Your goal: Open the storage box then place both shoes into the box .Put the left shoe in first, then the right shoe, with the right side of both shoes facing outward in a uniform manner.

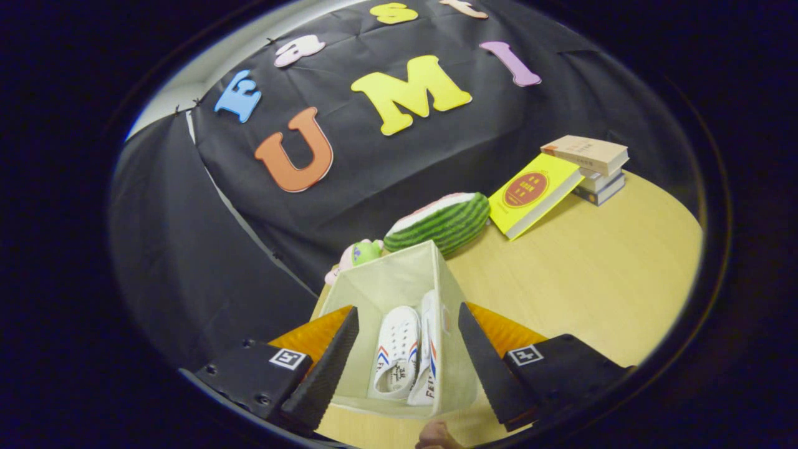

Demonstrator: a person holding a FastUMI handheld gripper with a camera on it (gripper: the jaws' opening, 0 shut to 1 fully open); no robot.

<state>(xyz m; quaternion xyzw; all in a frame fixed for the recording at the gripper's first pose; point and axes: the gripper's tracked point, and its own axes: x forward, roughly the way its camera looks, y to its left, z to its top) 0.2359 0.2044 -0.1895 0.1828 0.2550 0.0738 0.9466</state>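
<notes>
A: How is the gripper [408,349] being held?

B: It is being held over the storage box [399,293] with its fingers spread wide. Nothing is being clasped between them. The open top of the box is being framed by the two fingers.

A: And what is being seen inside the box?

B: Two white shoes are lying at the bottom. One shoe [394,352] is lying with its sole turned up towards the camera; the other shoe [429,349] is being propped on its side against the box wall, just beside the first and seemingly touching it.

A: Which step is being worked on, then?

B: The box is standing open and both shoes are resting in it, so the placing is judged to be finishing. Which shoe is left and which is right cannot be told. Nor can it be told whether the right sides are facing outward alike; the two are being shown in different poses.

A: What is being called for next?

B: Probably the gripper is to be lifted clear of the box, or one shoe is to be turned to match the other.

A: And beyond the box?

B: A small plush toy [358,254] and a watermelon-shaped cushion [446,221] are lying just behind it. Farther off, a yellow book [530,193] is being leaned on a stack of books [589,165] on the wooden table [598,280].
</notes>
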